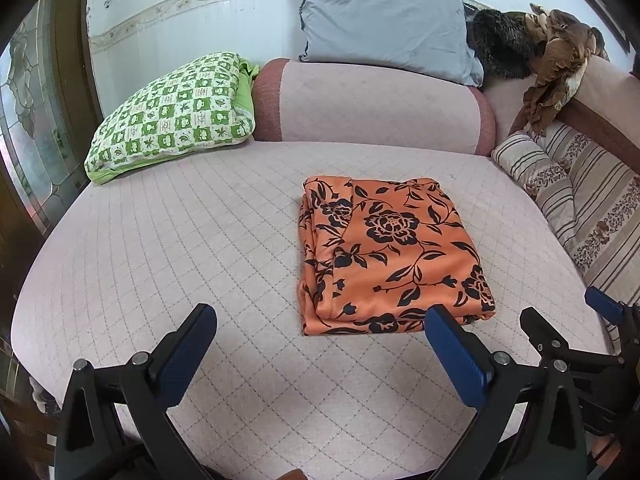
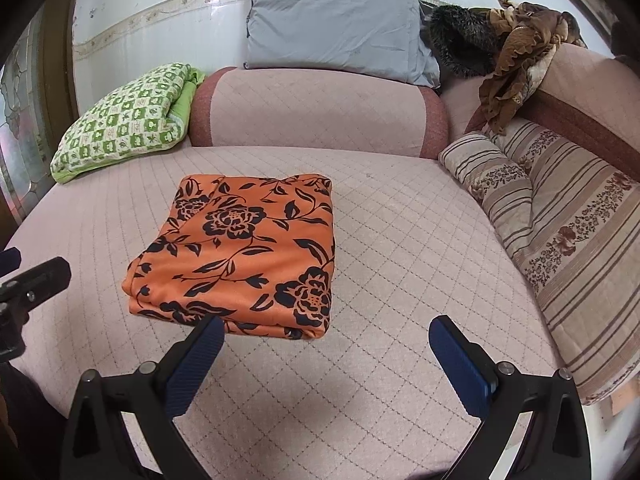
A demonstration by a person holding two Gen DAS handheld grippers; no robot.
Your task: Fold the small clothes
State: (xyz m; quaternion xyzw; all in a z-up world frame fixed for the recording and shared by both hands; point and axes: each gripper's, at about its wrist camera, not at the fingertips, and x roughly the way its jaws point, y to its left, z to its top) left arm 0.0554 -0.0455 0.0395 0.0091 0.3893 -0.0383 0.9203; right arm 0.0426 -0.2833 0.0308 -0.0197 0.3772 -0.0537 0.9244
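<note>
Lying folded into a compact rectangle, the orange cloth [image 1: 388, 252] sits mid-sofa [image 1: 160, 280] on the quilted seat, its long axis running from the front edge toward the backrest. Both grippers hover short of its near edge, jaws spread wide and empty. The left gripper [image 1: 320, 332] sits left of centre, so the cloth lies ahead and to its right, with the near right corner just past its right finger. The right gripper [image 2: 326, 344] sits to the other side, with the cloth ahead and to its left and the near edge just beyond its left finger. Neither is clearly closer. The fold looks finished or nearly so; any further fold would likely take the near edge away toward the backrest.
</note>
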